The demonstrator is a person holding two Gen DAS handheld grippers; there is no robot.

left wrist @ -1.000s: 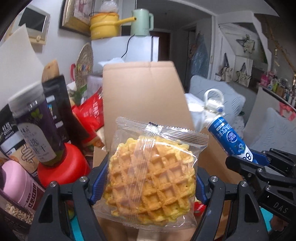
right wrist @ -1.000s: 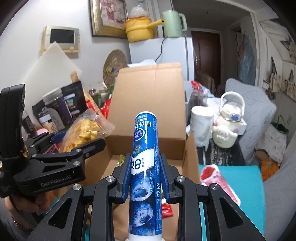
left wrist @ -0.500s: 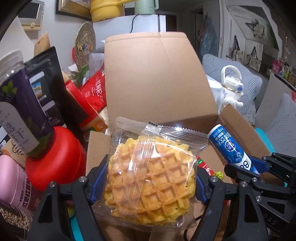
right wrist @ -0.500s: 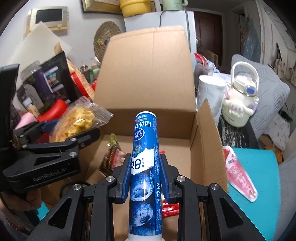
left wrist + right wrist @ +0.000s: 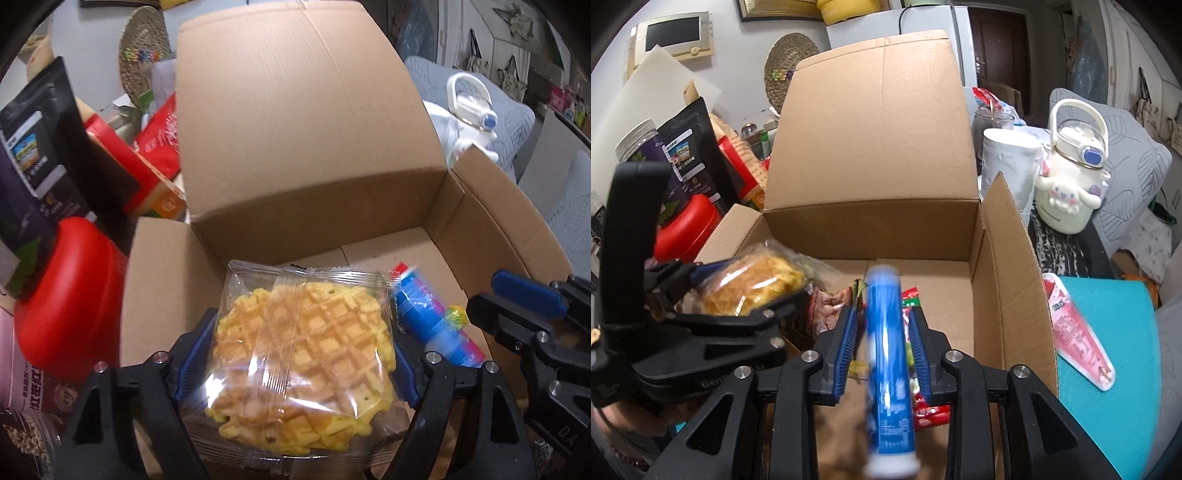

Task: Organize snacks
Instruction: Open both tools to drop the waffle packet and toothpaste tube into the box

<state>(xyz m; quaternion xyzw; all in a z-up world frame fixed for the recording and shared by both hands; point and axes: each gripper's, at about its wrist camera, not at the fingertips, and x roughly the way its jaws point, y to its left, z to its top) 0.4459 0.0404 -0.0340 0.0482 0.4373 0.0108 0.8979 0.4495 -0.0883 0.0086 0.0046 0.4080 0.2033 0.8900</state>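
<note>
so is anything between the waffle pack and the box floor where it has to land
Partly. The waffle pack sits over snack packets already lying in the cardboard box; bare floor shows farther back and right.

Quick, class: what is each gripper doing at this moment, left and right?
Left gripper: jaws opening, wrapped waffle between them over the cardboard box.
Right gripper: jaws opening, clear of the blurred blue tube.

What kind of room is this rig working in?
Most likely a lived-in home, a cluttered living or kitchen corner. A white fridge stands behind the cardboard box, a cartoon water jug sits to one side, and snack bags are piled on the other.
</note>
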